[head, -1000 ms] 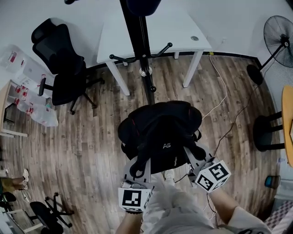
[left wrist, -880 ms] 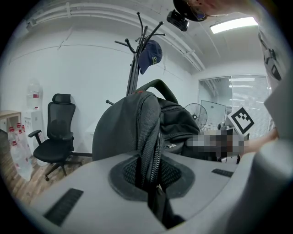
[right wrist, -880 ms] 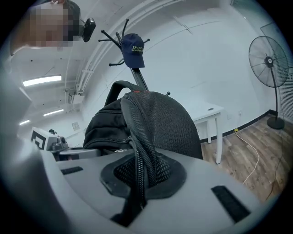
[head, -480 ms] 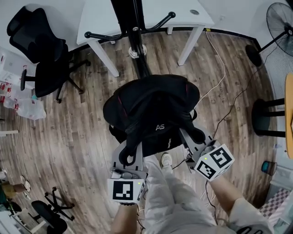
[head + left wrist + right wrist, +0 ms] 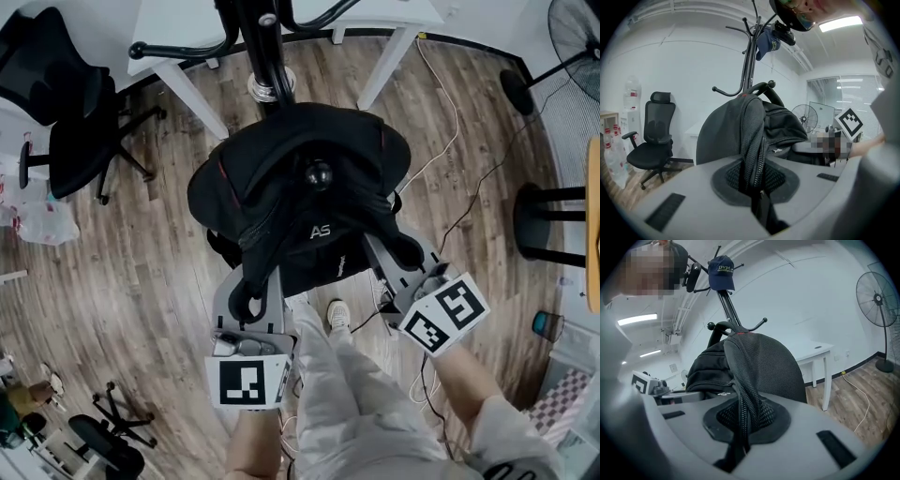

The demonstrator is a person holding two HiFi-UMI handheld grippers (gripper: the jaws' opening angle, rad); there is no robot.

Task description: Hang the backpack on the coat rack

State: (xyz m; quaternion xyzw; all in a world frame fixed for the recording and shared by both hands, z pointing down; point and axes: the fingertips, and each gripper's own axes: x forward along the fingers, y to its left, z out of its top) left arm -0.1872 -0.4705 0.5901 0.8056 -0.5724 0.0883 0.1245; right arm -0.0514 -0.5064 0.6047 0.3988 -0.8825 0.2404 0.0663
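Observation:
A black backpack (image 5: 300, 202) hangs in the air between both grippers, right in front of the black coat rack (image 5: 261, 52). One rack hook with a ball tip (image 5: 319, 174) shows over the bag's top. My left gripper (image 5: 251, 298) is shut on the left mesh shoulder strap (image 5: 752, 140). My right gripper (image 5: 401, 261) is shut on the other shoulder strap (image 5: 743, 385). In both gripper views the bag fills the middle, with the rack pole (image 5: 749, 61) (image 5: 727, 305) rising behind it. A dark blue cap (image 5: 721, 273) hangs at the rack's top.
A white table (image 5: 173, 28) stands behind the rack. A black office chair (image 5: 61, 112) is at the left, a floor fan (image 5: 574, 28) and a black stool (image 5: 553, 225) at the right. A cable (image 5: 455, 141) runs across the wooden floor.
Both grippers have carried the backpack forward to the rack. The pole, once well ahead of the bag, now stands against it, with a hook tip over the bag's top.

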